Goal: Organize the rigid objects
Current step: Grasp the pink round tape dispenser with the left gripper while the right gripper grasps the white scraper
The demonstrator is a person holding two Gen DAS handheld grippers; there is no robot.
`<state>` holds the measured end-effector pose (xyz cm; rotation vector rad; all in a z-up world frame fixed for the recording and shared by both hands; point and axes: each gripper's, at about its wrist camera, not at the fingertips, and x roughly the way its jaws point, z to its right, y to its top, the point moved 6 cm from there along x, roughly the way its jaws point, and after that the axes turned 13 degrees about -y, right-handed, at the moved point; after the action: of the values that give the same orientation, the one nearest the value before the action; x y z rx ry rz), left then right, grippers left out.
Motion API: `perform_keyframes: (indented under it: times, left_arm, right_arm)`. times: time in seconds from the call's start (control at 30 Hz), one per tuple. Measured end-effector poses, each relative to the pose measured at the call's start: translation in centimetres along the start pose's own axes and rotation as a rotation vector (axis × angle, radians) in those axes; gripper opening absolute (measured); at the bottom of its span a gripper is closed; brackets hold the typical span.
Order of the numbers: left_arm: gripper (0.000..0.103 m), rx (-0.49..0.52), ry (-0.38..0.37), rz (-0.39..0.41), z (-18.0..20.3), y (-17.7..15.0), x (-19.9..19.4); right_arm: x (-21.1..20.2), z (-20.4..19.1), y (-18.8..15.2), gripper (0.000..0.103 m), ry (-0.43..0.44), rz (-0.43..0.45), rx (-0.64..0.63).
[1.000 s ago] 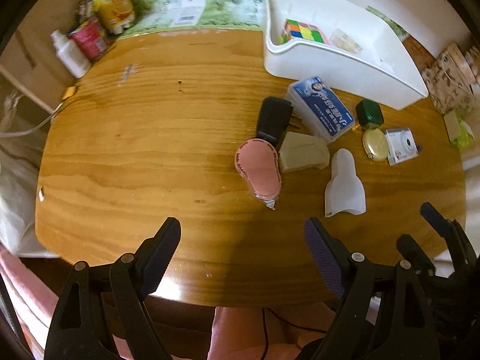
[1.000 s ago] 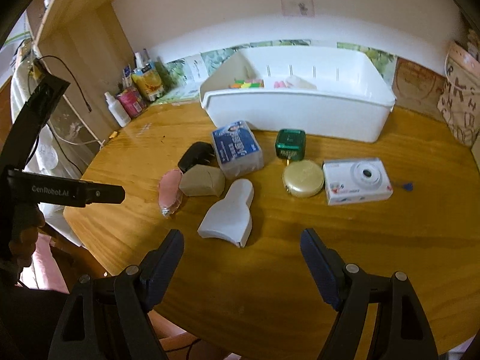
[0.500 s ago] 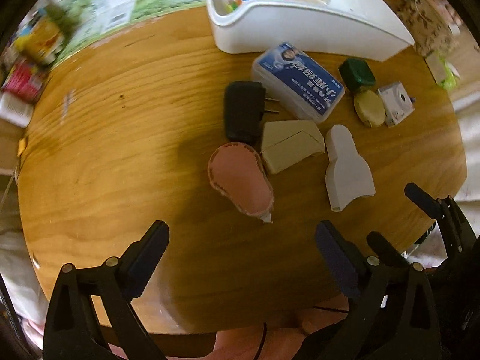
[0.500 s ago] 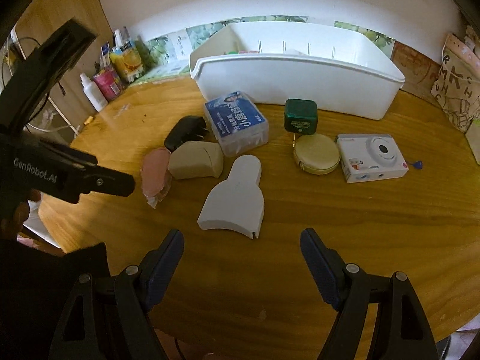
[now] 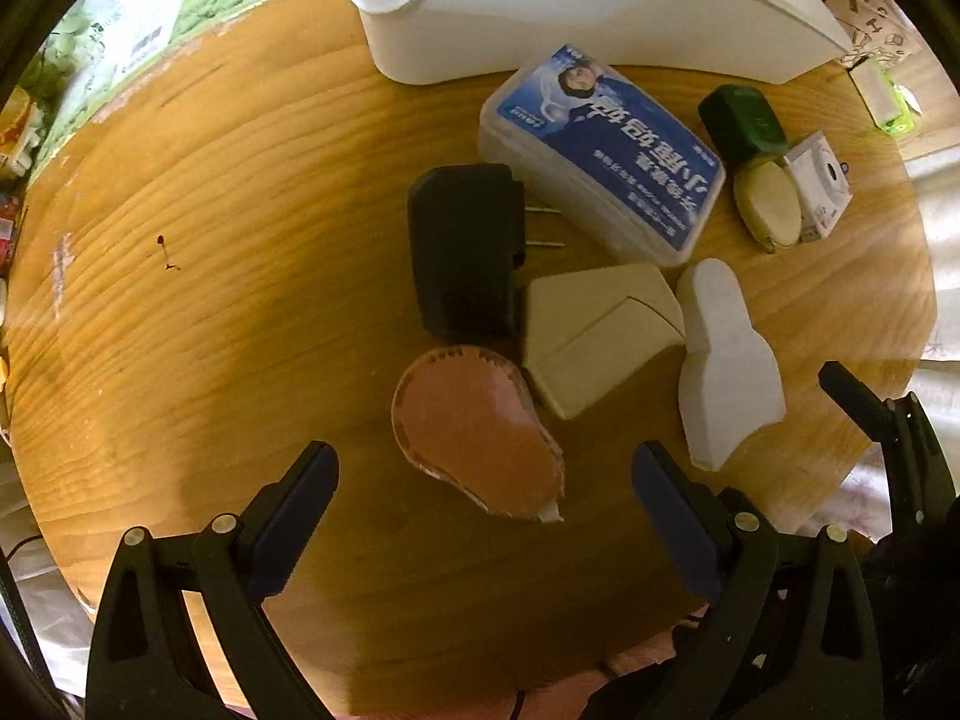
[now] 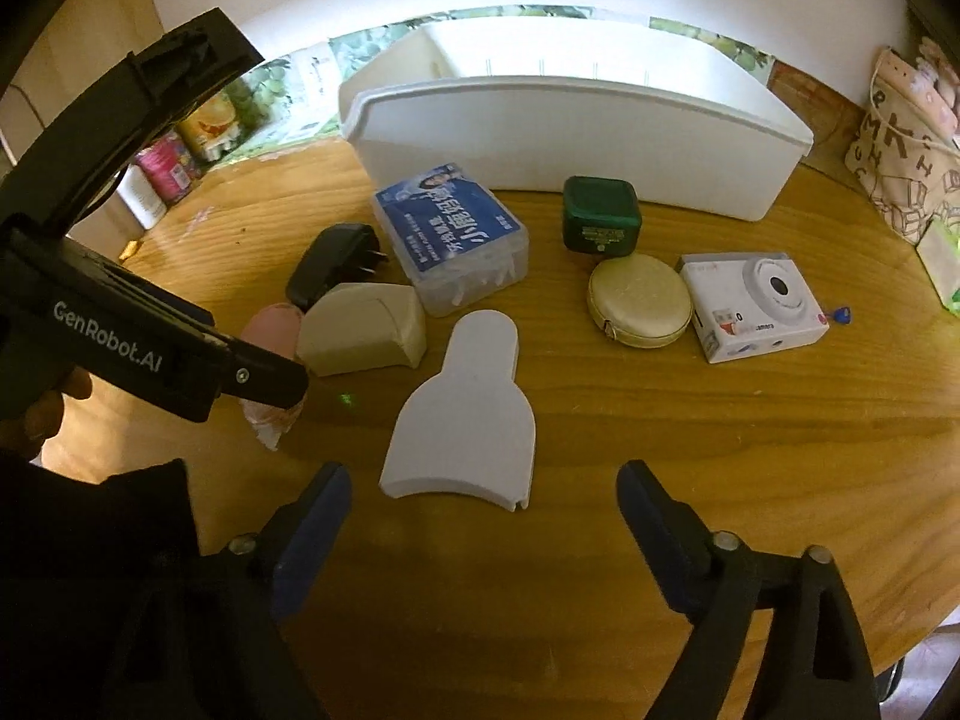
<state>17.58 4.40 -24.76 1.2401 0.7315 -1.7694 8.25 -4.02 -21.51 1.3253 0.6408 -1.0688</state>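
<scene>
Your left tongs (image 5: 480, 492) hang wide open above the desk (image 5: 210, 300), jaws just spread, nothing gripped. The pink teardrop case (image 5: 474, 438) lies just ahead of them. Past it, the black plug adapter (image 5: 465, 252) touches the beige wedge (image 5: 594, 336); the white bottle-shaped piece (image 5: 726, 372) lies right, the blue-labelled box (image 5: 606, 150) near the white bin (image 5: 570, 12).

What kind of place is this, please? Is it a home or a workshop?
Probably a home. A round wooden table stands against a wall, with household bottles and packets at its back edge, a fabric bag beside it, and small personal things such as a white camera.
</scene>
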Motion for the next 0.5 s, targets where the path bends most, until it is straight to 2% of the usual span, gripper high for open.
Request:
perform_keyframes:
  times: [0.4, 0.43, 0.5]
  left_arm:
    - [0.098, -0.037, 0.022, -0.057, -1.3, 2.2, 2.1]
    - [0.097, -0.041, 0.020, -0.060, -1.5, 2.3, 2.2]
    - [0.091, -0.046, 0.007, -0.066, -1.9, 2.7, 2.7]
  right_arm:
    - [1.9, -0.3, 1.1, 0.096, -0.029, -0.037, -0.009]
    - [2.0, -0.7, 1.1, 0.096, 0.034, -0.028, -0.016]
    - [2.3, -0.8, 1.1, 0.096, 0.019, -0.041, -0.028]
